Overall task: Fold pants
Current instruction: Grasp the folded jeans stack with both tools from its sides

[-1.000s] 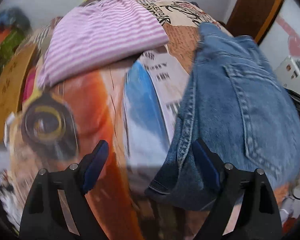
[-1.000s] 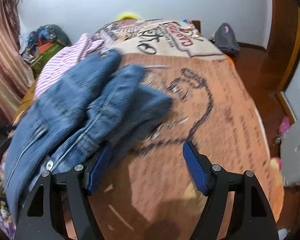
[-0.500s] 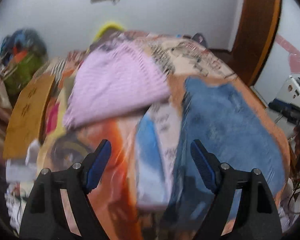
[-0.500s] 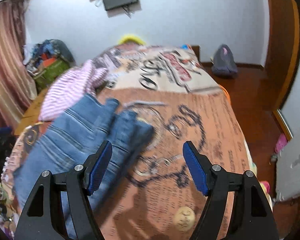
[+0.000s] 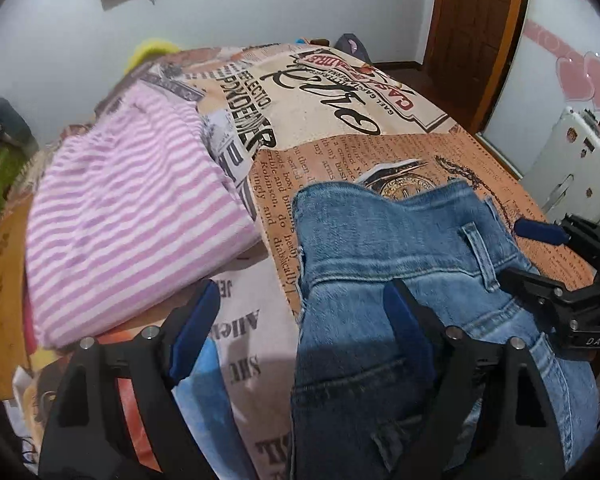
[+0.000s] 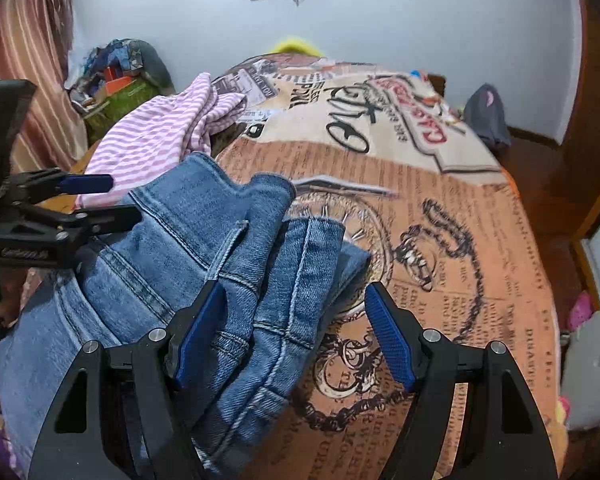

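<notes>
Blue jeans lie folded on the printed bedspread. In the right wrist view the jeans show as a stacked bundle with the waistband and leg ends on top. My left gripper is open above the jeans' left edge and holds nothing. My right gripper is open above the jeans' right edge and holds nothing. The right gripper also shows in the left wrist view, and the left gripper shows at the left of the right wrist view.
A pink-and-white striped garment lies folded beside the jeans, also seen in the right wrist view. A clothes pile sits by the wall. A wooden door and a white appliance stand to the right.
Both grippers have lifted and pulled back from the jeans. The jeans now lie folded and still on the bedspread. Both grippers stayed open.
</notes>
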Demonstrator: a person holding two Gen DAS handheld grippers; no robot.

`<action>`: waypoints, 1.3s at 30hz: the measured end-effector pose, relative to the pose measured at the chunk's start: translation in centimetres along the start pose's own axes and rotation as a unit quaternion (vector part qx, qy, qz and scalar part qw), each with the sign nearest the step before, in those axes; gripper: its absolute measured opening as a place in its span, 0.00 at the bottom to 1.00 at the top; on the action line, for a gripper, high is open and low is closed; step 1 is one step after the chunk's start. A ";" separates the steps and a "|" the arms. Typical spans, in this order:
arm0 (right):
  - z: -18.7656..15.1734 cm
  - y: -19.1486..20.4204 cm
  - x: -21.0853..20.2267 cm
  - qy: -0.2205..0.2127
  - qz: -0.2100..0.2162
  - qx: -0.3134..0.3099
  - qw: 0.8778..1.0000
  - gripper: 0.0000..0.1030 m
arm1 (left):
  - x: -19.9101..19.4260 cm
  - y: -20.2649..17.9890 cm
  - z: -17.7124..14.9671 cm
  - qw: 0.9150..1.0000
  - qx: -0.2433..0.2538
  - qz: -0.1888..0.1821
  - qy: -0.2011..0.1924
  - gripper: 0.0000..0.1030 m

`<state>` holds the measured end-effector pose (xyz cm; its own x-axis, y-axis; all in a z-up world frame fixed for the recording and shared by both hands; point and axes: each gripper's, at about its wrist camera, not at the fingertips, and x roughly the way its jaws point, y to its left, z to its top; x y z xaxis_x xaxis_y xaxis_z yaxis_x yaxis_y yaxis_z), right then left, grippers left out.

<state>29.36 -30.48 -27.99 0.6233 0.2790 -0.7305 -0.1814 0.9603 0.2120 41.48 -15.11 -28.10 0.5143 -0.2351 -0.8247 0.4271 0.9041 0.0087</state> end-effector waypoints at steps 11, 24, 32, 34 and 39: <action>-0.1 -0.5 0.1 0.013 0.002 0.016 1.000 0.67 | -0.1 -0.7 0.2 0.999 0.023 0.041 -0.008 0.86; -1.6 2.6 -9.0 -0.015 0.016 0.014 1.000 0.69 | -10.1 0.0 -4.3 0.999 0.016 0.009 -0.045 0.86; -4.6 5.2 -9.1 0.002 0.054 0.039 0.998 0.72 | -9.5 0.8 -8.8 0.998 -0.012 -0.059 0.019 0.87; -5.4 5.5 -8.1 0.019 0.060 0.047 0.997 0.72 | -8.7 0.3 -9.6 0.997 -0.010 -0.071 0.035 0.87; -6.1 4.9 -5.9 0.045 0.071 0.070 0.994 0.76 | -7.3 1.0 -10.0 0.993 -0.043 -0.105 0.035 0.95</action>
<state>20.12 -27.43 -26.58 0.5270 0.4172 -0.7404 -0.1514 0.9034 0.4013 30.73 -8.91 -27.74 0.3660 -0.3990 -0.8407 0.4535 0.8654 -0.2132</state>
